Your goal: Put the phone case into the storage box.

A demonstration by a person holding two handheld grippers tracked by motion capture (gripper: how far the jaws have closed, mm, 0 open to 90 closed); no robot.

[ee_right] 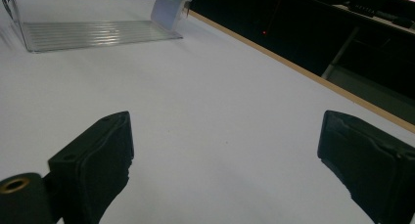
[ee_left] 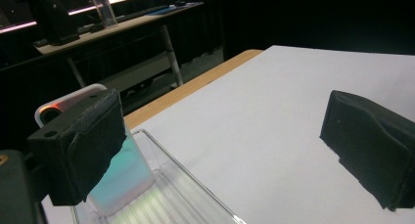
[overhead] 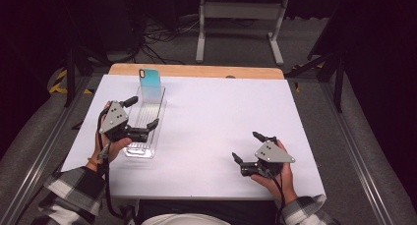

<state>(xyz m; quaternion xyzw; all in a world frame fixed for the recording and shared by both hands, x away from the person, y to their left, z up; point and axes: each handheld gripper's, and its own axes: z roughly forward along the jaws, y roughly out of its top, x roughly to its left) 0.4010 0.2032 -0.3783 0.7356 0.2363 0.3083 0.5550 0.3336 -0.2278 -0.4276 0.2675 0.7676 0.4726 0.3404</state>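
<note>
**Both grippers open over the white table, phone standing in the clear tray**

A clear ribbed plastic tray (overhead: 145, 121) is lying on the white table top (overhead: 211, 131) at the person's left, its long side running away from the person. At its far end a smartphone with a teal-to-blue gradient back and a white edge (overhead: 149, 79) is standing upright, leaning against the tray's end wall.

The left gripper (overhead: 139, 113) is hovering over the tray's near half, its jaws spread wide — one toward the far-left side of the tray, the other at the tray's right wall. In the left gripper view one black pad is sitting in front of the phone (ee_left: 122, 172), partly hiding it, with nothing between the jaws.

The right gripper (overhead: 247, 146) is resting in the person's right hand (overhead: 278, 178) near the front right of the table, well apart from the tray — jaws wide and empty, the tray (ee_right: 98, 33) showing far beyond them.
</note>
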